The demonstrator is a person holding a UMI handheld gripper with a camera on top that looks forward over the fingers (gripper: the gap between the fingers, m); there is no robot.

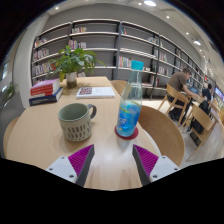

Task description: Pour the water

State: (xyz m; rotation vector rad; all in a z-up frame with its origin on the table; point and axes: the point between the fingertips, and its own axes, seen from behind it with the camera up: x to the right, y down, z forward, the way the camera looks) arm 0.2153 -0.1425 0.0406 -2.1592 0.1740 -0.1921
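Note:
A clear plastic water bottle (130,102) with a blue cap and blue label stands upright on the round wooden table (45,135), just ahead of my fingers and slightly to the right. A grey-green mug (76,120) with its handle to the right stands to the bottle's left. My gripper (113,160) is open, its purple pads (81,159) spread wide over bare tabletop, with nothing between them. The bottle and mug are both beyond the fingertips.
A potted plant (72,63) stands at the table's far side, with stacked books (43,92) at the left and an open magazine (96,92) behind the mug. Bookshelves (120,50) line the back. People sit at chairs (178,98) on the right.

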